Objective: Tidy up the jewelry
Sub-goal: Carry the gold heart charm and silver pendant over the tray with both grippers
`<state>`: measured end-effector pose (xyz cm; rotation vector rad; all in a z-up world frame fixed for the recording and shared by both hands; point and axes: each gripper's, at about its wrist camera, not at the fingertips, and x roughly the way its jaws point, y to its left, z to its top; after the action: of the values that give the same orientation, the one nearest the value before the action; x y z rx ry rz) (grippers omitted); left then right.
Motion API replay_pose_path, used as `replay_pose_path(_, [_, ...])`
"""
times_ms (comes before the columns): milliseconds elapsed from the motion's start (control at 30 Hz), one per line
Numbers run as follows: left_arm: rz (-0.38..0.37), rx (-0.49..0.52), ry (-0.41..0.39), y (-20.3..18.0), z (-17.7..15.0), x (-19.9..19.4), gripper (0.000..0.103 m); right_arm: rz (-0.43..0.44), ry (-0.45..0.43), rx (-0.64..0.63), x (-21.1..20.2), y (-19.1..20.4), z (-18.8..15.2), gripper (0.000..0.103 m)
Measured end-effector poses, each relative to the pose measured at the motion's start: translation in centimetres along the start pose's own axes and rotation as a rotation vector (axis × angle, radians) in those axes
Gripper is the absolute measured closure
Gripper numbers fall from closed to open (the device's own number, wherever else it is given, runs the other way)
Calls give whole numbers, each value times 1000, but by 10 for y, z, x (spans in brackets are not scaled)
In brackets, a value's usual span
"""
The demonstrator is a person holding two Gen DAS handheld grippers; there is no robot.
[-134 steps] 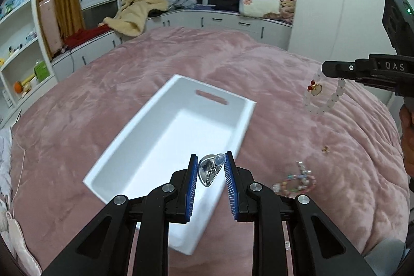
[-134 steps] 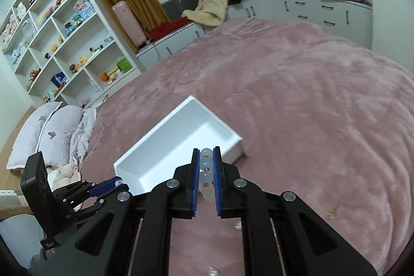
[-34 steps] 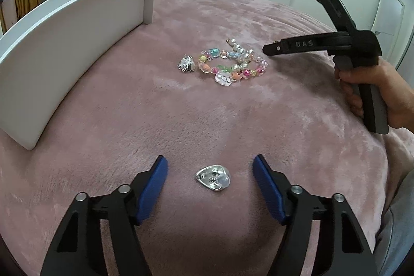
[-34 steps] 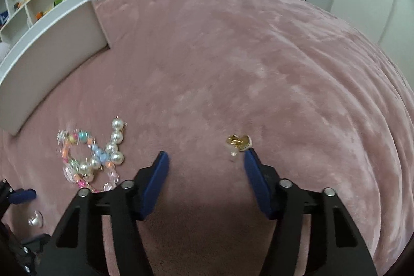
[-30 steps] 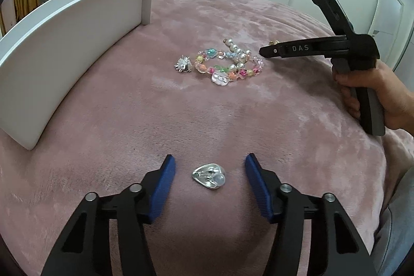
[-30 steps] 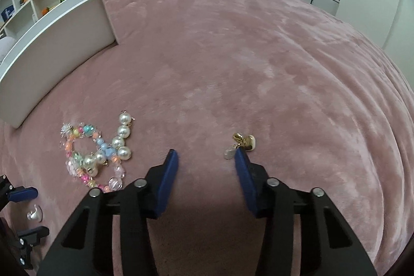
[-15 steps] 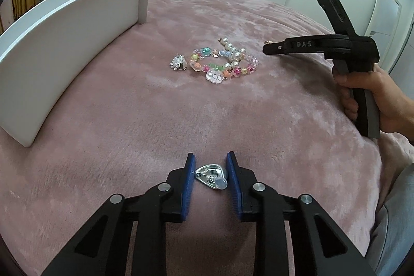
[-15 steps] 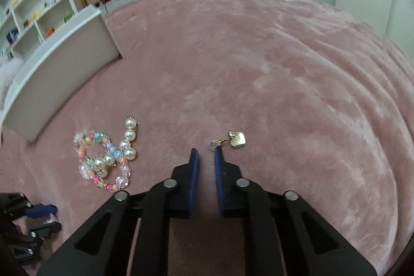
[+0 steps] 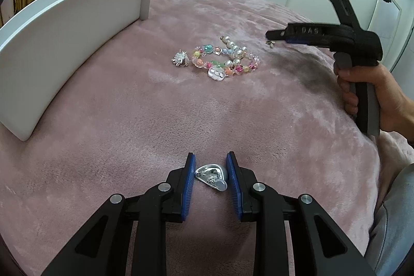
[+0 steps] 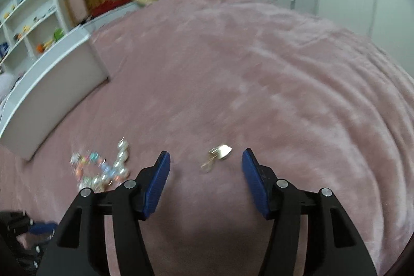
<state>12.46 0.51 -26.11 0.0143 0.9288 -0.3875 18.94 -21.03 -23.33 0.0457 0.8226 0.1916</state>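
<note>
Left wrist view: the left gripper (image 9: 211, 173) is pinched on a shiny silver heart charm (image 9: 211, 176), low over the pink blanket (image 9: 129, 107). Right wrist view: the right gripper (image 10: 205, 171) gapes wide around a small gold heart earring (image 10: 220, 153) on the blanket, not touching it.

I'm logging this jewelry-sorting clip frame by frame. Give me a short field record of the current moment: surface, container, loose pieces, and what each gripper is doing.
surface: pink blanket
container: white bin, at the left, inside not visible
left gripper: shut on the silver heart charm, low on the blanket
right gripper: open, straddling the gold heart earring, not touching it
loose pieces: beaded bracelets in a pile; silver sparkly piece beside them
right hand: squeezing the gripper handle
</note>
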Motion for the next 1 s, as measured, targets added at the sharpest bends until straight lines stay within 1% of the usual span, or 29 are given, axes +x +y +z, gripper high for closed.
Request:
replay_pose_path(33, [0, 0, 1, 0, 0, 0, 73, -10, -7, 9, 2, -3, 3, 45])
replay_pose_path(67, [0, 0, 3, 1, 0, 1, 73, -11, 9, 22, 10, -6, 7, 44])
replay_pose_path(133, [1, 3, 9, 1, 1, 2, 73, 2, 50, 15, 26, -6, 9, 51])
replay_pose_path(167, [1, 6, 11, 0, 1, 1, 73, 0, 83, -9, 37, -3, 7, 52])
replay_pose_path(200, [1, 9, 13, 1, 2, 0, 74, -8, 91, -30, 41, 0, 6, 56])
replay_pose_path(267, [2, 19, 17, 0, 3, -1, 74, -10, 87, -47, 41, 2, 4, 70])
replay_pose_path(300, [2, 22, 18, 1, 3, -1, 74, -12, 85, -46, 39, 0, 4, 82])
replay_pose_path(500, [1, 21, 20, 1, 5, -1, 74, -7, 62, -54, 31, -2, 2, 82])
replay_pose_path(667, [7, 34, 8, -1, 8, -7, 74, -14, 32, -55, 13, 0, 5, 82])
replay_pose_path(867, [15, 38, -36, 4, 26, -26, 74, -19, 32, -76, 2, 11, 13, 82])
replay_pose_path(1000, [24, 52, -68, 6, 43, -41, 74, -9, 9, -122, -12, 27, 29, 82])
